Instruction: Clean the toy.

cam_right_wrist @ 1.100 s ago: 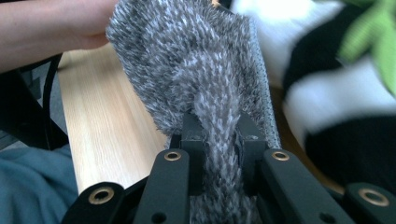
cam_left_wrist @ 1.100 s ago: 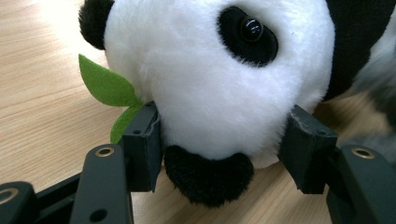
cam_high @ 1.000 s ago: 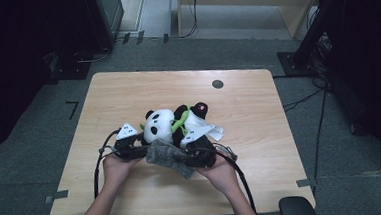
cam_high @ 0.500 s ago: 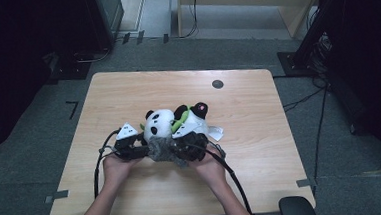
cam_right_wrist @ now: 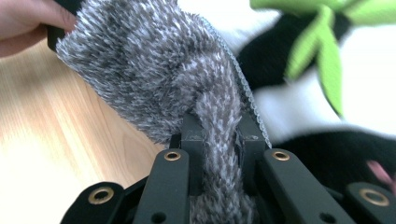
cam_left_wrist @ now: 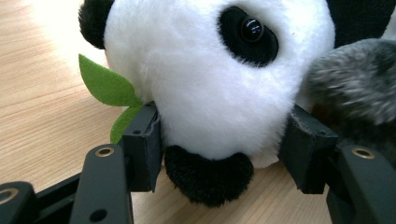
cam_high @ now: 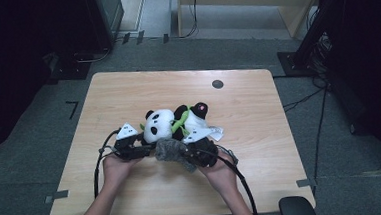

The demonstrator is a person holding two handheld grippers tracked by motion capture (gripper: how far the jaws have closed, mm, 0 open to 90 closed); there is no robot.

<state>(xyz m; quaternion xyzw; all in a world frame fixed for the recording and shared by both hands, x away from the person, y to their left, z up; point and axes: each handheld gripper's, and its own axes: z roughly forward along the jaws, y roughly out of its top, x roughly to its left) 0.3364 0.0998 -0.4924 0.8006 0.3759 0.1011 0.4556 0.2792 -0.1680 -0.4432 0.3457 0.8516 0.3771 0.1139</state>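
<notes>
A panda plush toy (cam_high: 160, 125) lies on its side near the middle of the wooden counter (cam_high: 248, 109), toward the person's edge, with a second dark plush with a pink spot (cam_high: 195, 118) pressed against it and green felt leaves (cam_high: 179, 124) between them. The left hand-held gripper (cam_high: 140, 149) is clamped on the panda's white head: in the left gripper view its two pads press into the fur on either side, just above the black lower patch (cam_left_wrist: 209, 173), with a green leaf (cam_left_wrist: 106, 87) sticking out beside one pad. That grip looks meant to pin the soft toy so it cannot slide or roll while the other hand works. The right hand-held gripper (cam_high: 191, 152) is closed tight on a fold of a fuzzy grey knitted piece (cam_right_wrist: 154, 70), perhaps a small sock or cap; in the right gripper view the fabric is pinched narrow between the jaws and bunches out wide above them. The grey piece (cam_high: 171, 150) sits between the two grippers, touching the panda's head, and in the left gripper view it shows at the right edge (cam_left_wrist: 359, 79). Holding it by one edge probably leaves the rest free to be drawn over or against the panda. The left hand (cam_high: 116, 167) and right hand (cam_high: 222, 173) rest low over the counter, keeping both tools steady.
</notes>
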